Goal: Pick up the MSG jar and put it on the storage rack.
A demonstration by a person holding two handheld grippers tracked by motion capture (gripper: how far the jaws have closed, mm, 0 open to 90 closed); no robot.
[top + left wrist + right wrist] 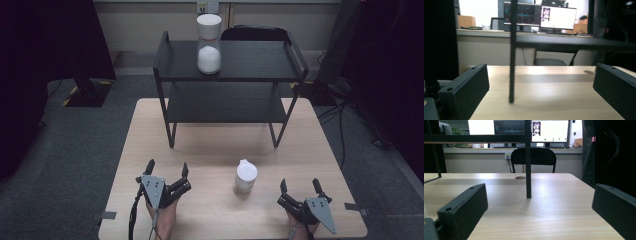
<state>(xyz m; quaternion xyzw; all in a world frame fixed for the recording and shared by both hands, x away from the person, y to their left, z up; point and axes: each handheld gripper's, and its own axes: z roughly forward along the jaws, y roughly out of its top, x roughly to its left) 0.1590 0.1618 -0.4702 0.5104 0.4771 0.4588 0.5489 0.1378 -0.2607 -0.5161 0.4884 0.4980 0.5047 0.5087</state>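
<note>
A small white lidded cup stands on the wooden table between my two grippers. A taller clear jar with a white lid and white contents stands on the top shelf of a black two-tier rack at the table's far side. My left gripper rests near the front left, open, with nothing between its jaws. My right gripper rests near the front right, open as well, just right of the cup. Both gripper views look across bare tabletop at a rack leg.
The rack takes up the far half of the table. A black chair stands behind the table, with monitors on a desk beyond. Dark stands and cables lie on the grey floor at both sides.
</note>
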